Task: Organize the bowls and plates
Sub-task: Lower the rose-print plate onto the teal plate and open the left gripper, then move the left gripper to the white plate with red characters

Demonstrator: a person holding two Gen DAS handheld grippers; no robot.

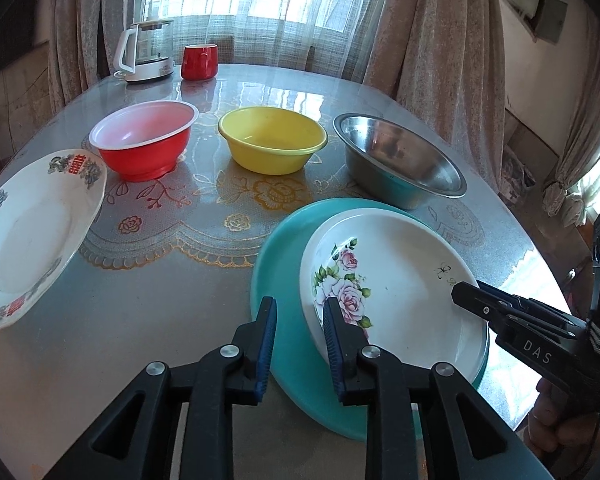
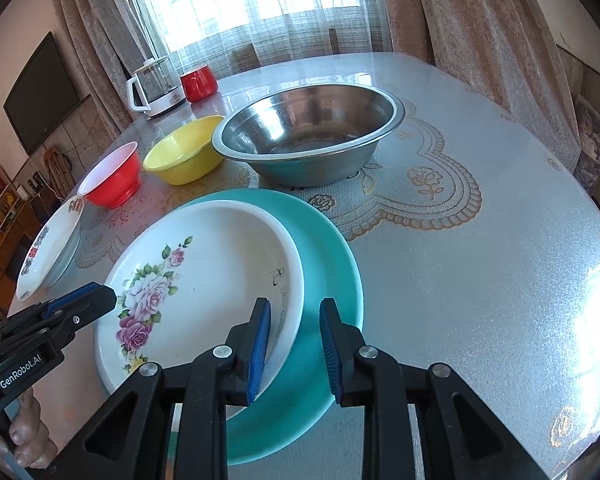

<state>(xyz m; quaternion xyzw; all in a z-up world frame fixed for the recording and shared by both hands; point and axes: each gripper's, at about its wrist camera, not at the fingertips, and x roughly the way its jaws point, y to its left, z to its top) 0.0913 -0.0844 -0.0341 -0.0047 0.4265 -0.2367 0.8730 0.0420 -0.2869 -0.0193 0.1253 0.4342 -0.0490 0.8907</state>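
A white plate with pink roses point(image 1: 400, 288) point(image 2: 204, 272) lies off-centre on a larger teal plate point(image 1: 284, 264) point(image 2: 328, 248). My left gripper point(image 1: 299, 304) is open and straddles the rose plate's left rim, one finger over the teal plate. My right gripper point(image 2: 295, 304) is open across the opposite rim, its left finger inside the rose plate. Neither pair of pads presses on anything. Behind stand a red bowl point(image 1: 144, 148), a yellow bowl point(image 1: 272, 140) and a steel bowl point(image 1: 400, 156). A white plate with red characters point(image 1: 32, 232) lies at the left.
A glass kettle point(image 1: 148, 52) and a red mug point(image 1: 199, 62) stand at the table's far edge, before curtains. The round table point(image 2: 480, 260) has a lace-patterned cover. A hand holds each gripper's handle at the near edge.
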